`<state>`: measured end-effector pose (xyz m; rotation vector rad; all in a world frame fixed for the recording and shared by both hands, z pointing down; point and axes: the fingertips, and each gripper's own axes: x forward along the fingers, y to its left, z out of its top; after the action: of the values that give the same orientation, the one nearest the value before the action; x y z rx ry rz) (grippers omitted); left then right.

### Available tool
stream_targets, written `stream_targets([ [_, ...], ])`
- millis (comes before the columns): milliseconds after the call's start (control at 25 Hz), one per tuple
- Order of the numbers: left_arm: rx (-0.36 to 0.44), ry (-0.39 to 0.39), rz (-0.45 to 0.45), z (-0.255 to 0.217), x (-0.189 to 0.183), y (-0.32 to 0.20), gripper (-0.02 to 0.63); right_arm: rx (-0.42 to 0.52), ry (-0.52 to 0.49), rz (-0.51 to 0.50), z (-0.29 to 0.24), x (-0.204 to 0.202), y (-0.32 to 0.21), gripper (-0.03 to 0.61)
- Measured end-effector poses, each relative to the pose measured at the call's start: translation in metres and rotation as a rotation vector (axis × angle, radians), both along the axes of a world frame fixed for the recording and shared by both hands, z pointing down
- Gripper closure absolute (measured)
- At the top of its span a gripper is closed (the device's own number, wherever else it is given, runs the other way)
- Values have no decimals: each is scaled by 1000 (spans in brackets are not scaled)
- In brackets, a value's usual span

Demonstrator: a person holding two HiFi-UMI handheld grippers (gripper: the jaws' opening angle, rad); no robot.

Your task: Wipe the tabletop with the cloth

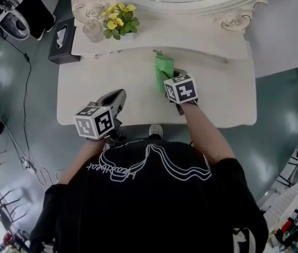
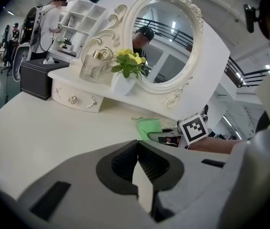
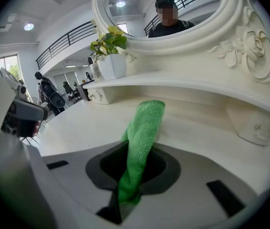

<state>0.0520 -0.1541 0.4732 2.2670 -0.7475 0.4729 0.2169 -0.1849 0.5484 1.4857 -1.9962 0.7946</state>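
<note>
Cream tabletop [image 1: 217, 94] bears green cloth [image 1: 163, 67], black tissue box [image 1: 61, 41]

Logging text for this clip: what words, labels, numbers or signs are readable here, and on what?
Shirt: white cursive print, seen upside down, too distorted to read.
Left cube and right cube: black-and-white square codes, no letters or numbers.
Tissue box: no print that can be made out.
Cloth: plain green, no label showing.
No text in these views can be quoted.
</note>
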Motion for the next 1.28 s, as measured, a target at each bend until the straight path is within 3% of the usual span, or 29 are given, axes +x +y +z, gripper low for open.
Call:
stream_targets([
  [1280, -39, 41, 148, 18, 123, 18, 609, 10, 24, 228, -2, 165, 66, 520],
])
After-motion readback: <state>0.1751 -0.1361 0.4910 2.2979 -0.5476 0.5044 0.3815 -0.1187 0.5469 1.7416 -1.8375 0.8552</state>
